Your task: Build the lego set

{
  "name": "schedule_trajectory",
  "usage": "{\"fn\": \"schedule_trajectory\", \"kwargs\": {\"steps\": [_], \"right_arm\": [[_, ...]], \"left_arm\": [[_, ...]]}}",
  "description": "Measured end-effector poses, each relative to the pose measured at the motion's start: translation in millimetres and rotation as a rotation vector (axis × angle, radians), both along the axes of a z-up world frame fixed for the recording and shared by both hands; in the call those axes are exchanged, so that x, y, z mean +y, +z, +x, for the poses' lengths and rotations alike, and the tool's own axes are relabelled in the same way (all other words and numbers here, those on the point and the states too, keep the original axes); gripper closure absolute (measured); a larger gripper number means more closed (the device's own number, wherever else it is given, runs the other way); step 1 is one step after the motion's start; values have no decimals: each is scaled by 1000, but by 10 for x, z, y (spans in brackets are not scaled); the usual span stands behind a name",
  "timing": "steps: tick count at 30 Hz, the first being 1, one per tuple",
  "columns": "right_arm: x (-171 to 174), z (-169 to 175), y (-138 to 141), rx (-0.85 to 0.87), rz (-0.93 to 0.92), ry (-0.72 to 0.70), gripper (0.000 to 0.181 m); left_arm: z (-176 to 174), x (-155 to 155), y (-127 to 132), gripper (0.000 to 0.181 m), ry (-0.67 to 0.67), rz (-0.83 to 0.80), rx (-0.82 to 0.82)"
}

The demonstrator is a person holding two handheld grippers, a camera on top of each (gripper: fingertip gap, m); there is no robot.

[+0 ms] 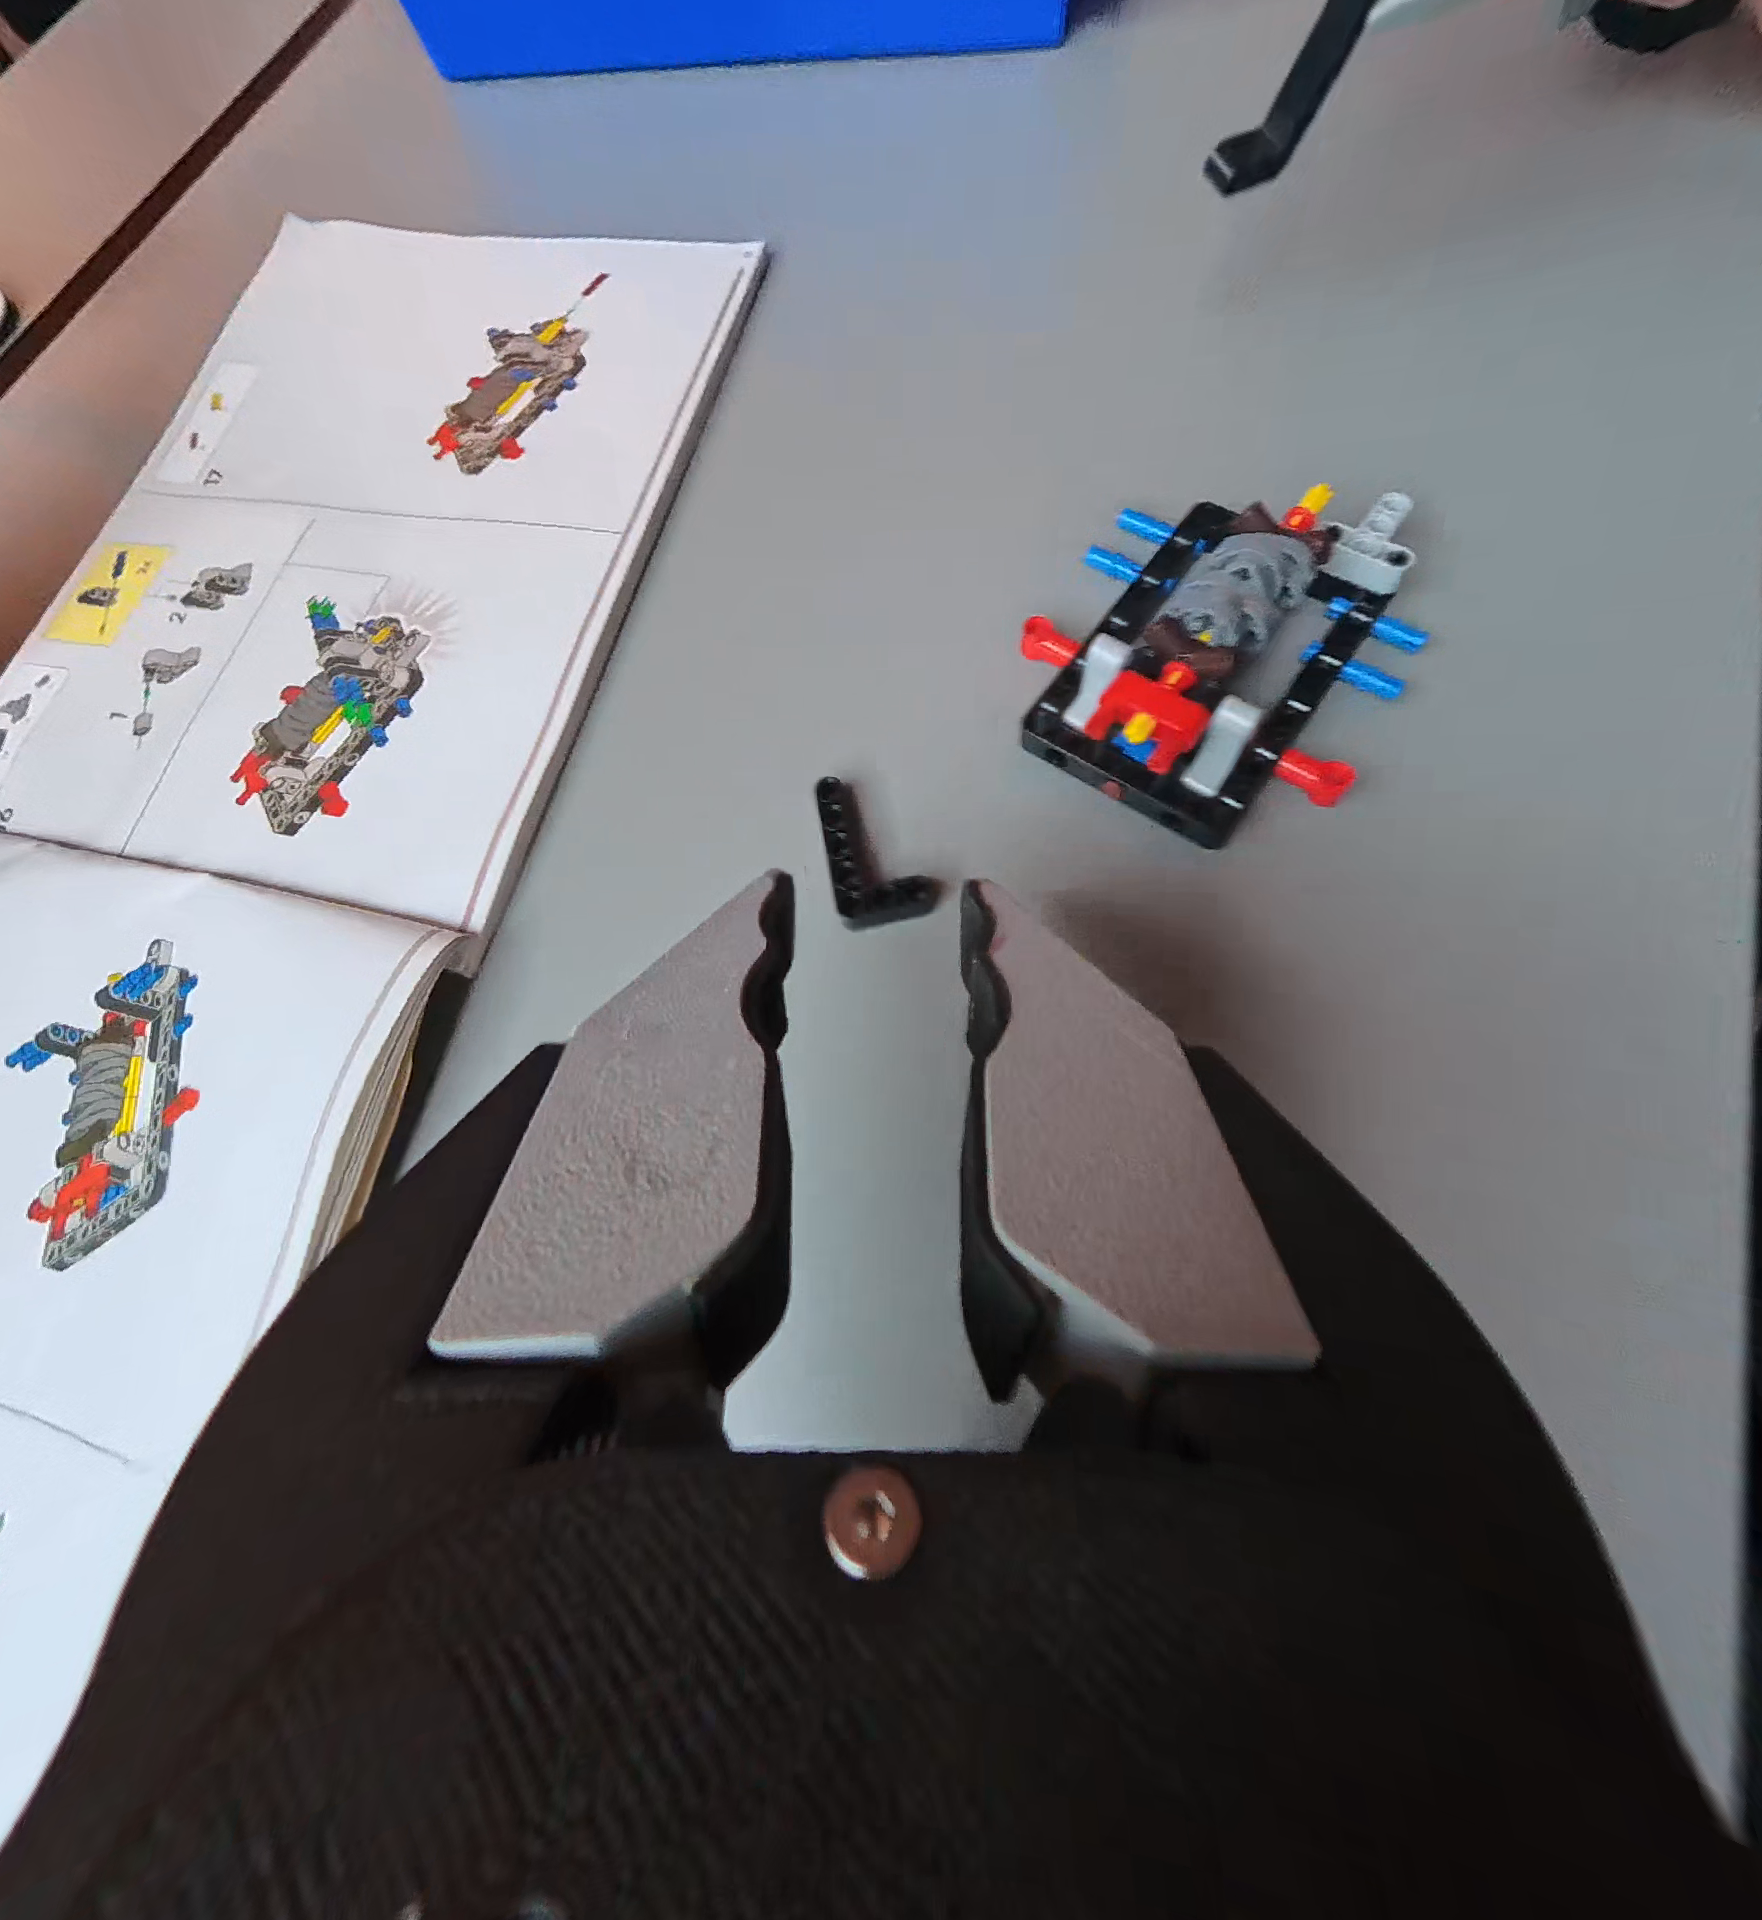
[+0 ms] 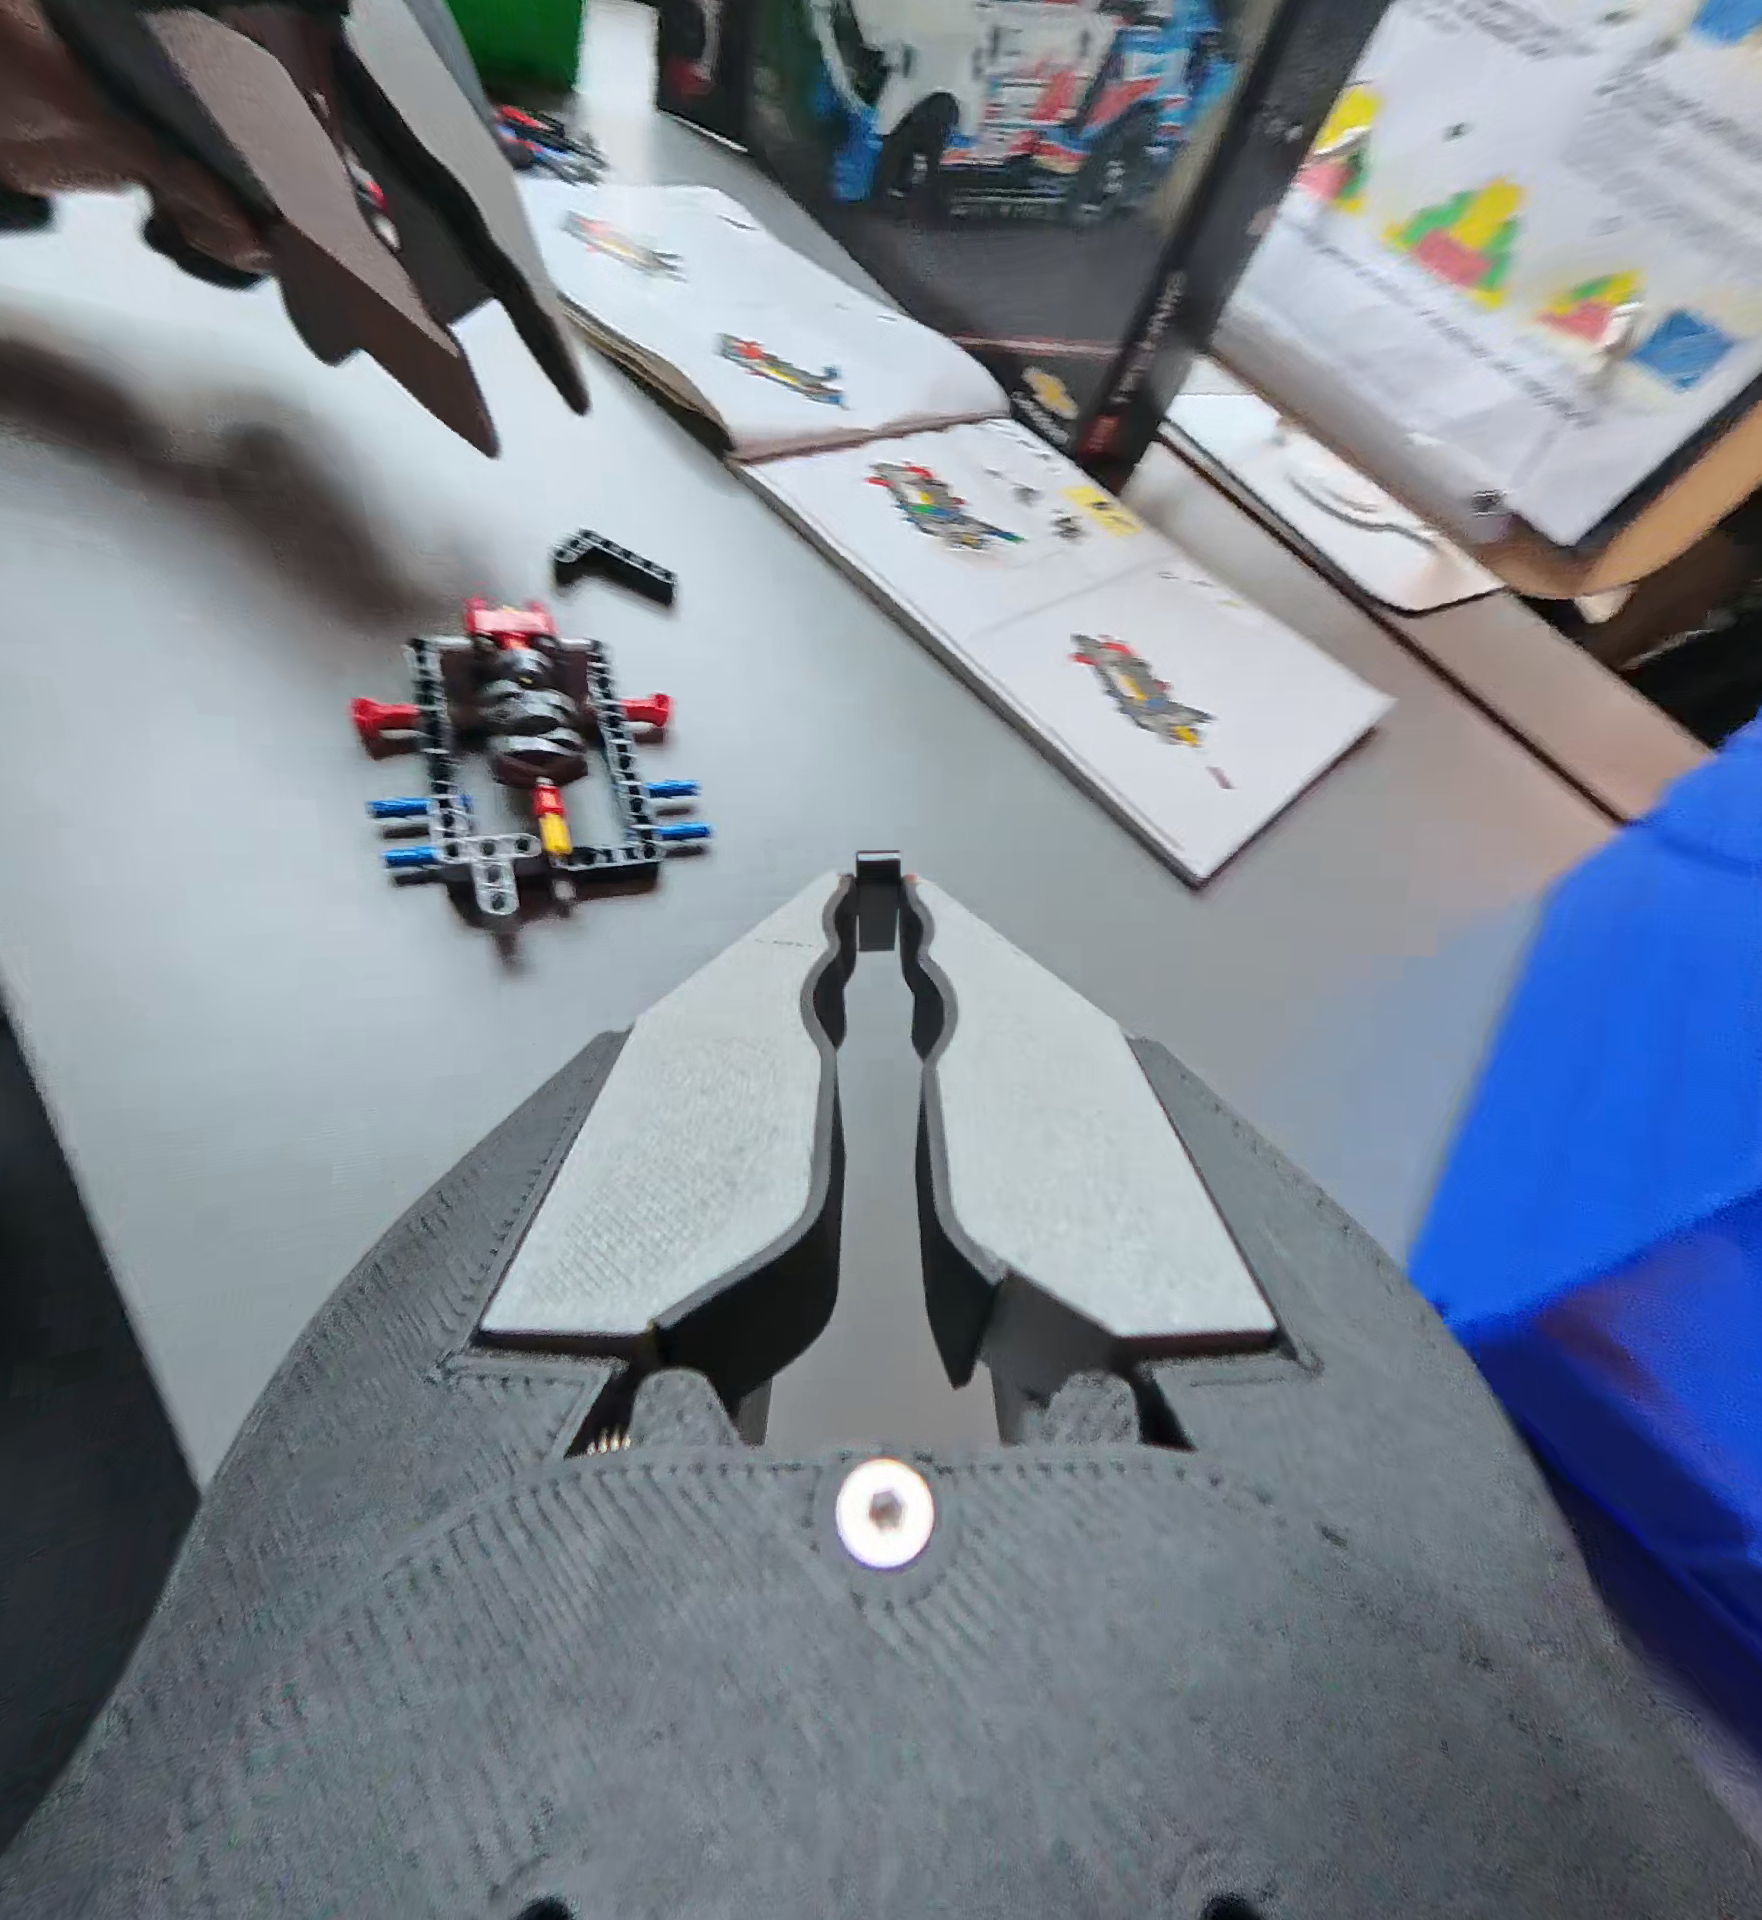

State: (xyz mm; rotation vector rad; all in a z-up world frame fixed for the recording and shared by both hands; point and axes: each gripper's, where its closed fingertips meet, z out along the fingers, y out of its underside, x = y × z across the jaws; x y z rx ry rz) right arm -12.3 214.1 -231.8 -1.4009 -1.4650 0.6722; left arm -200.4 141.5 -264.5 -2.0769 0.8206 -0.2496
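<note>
Grey desk (image 1: 1064,312), manual (image 1: 420,499) off to my left. My left claw (image 1: 877,904) gapes empty, the black L-beam (image 1: 861,862) just ahead. My right claw (image 2: 878,894) pinches a small black piece (image 2: 878,902); chassis (image 2: 529,769) ahead-left. Next, I'd judge: carry it over and line it up.

Left gripper (image 1: 875,902) jaws parted, empty, angled down; right gripper (image 2: 878,881) pinched on a small black piece (image 2: 877,902).
</note>
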Motion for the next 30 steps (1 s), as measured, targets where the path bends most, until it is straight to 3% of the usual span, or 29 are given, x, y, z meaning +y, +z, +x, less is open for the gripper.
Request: {"fn": "schedule_trajectory", "kwargs": {"steps": [5,13,21,27,30], "right_arm": [[227,20,-86,-26,145,-99,177],[230,-156,-366,-119,111,-47,177],[219,-262,-643,-273,79,20,174],[209,-150,-583,-235,-25,-16,153],[88,-82,-436,-192,-78,-15,155]], "left_arm": [[-46,265,-43,154,-21,143,-20],[-64,126,105,155,-59,196,-110],[523,-195,44,163,-284,142,-102],[723,-353,-220,156,-313,22,19],[719,-396,-261,158,-330,34,70]]}}
